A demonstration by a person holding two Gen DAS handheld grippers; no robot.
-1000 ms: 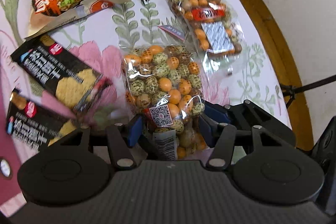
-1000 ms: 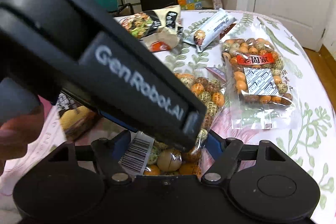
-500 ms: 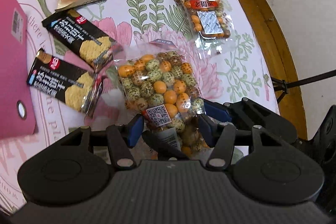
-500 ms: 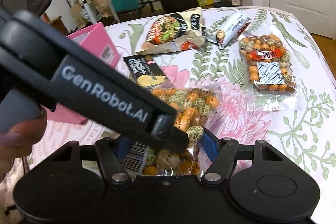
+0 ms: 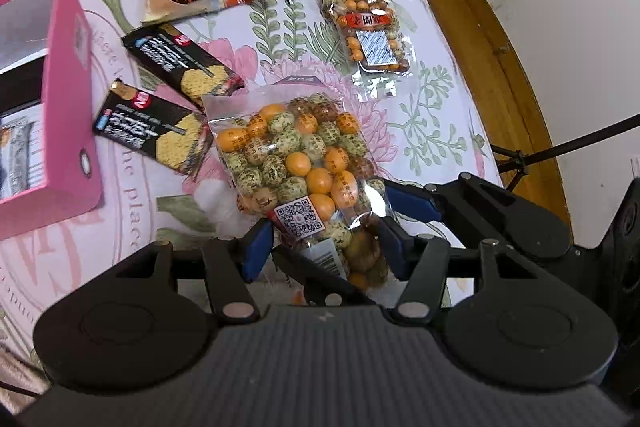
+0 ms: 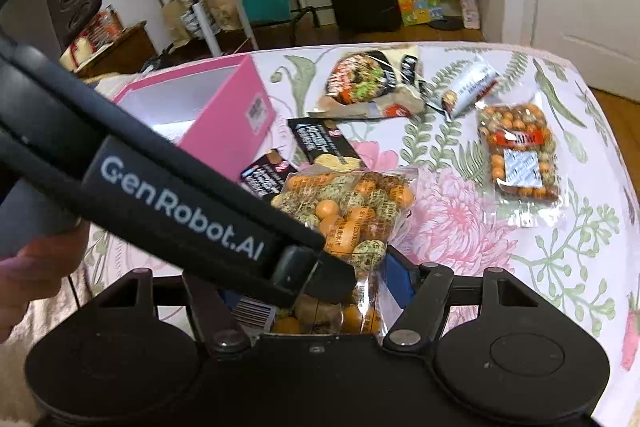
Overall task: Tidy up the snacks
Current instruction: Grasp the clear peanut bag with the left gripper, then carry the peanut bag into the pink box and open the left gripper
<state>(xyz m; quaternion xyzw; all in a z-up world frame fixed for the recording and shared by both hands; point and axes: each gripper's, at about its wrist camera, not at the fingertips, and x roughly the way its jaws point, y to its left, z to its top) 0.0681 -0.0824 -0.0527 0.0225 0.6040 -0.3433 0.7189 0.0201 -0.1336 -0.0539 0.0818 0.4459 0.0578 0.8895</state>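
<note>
Both claws, left (image 5: 324, 247) and right (image 6: 320, 291), pinch the near end of a clear bag of coated nuts (image 5: 292, 155), lifted above the desk's (image 5: 440, 131) middle. It looks soft, crinkly and slippery; the sealed end grips best.

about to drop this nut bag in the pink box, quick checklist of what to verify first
1. Grip: left gripper and right gripper both closed on the nut bag: ok.
2. Bag lifted off the table: cannot tell.
3. Pink box open on top: ok.
4. Room inside box: packets already in it, cannot tell.
5. Path to box: two black cracker packs lie between: not ok unless the bag is carried over them.
</note>
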